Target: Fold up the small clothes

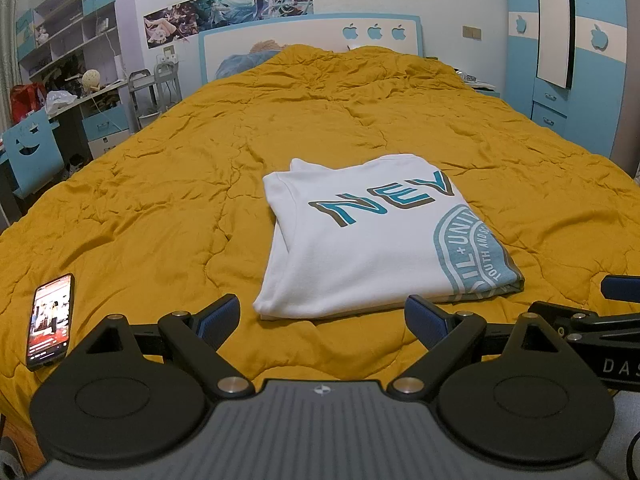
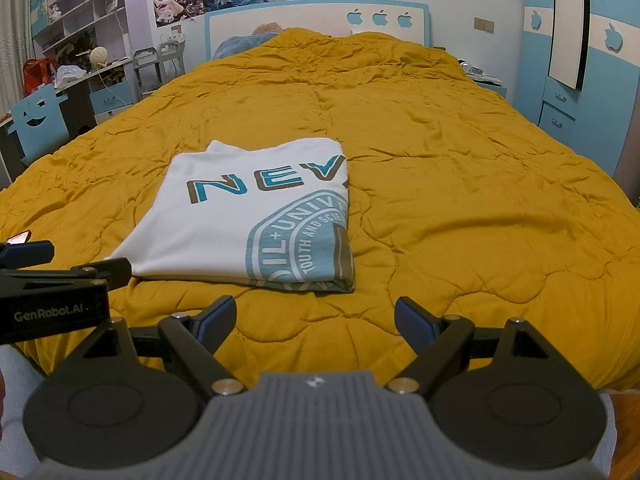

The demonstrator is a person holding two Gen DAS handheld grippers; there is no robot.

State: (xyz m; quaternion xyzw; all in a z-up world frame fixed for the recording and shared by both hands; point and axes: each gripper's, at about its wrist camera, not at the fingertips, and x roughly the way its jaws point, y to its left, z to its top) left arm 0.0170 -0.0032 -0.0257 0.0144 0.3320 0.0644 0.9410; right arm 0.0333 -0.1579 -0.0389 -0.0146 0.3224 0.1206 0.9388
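A white T-shirt (image 1: 360, 248) with teal and brown print lies folded into a neat rectangle on the mustard-yellow quilt (image 1: 200, 184); it also shows in the right wrist view (image 2: 240, 220). My left gripper (image 1: 322, 316) is open and empty, just short of the shirt's near edge. My right gripper (image 2: 314, 316) is open and empty, a little back from the shirt's near right corner. The right gripper shows at the right edge of the left wrist view (image 1: 608, 304), and the left gripper at the left edge of the right wrist view (image 2: 60, 264).
A phone (image 1: 50, 322) with its screen lit lies on the quilt at the near left. The headboard (image 1: 312, 36) is at the far end. A desk with shelves (image 1: 72, 80) and a blue chair (image 1: 34, 152) stand left; a blue wardrobe (image 1: 580, 60) stands right.
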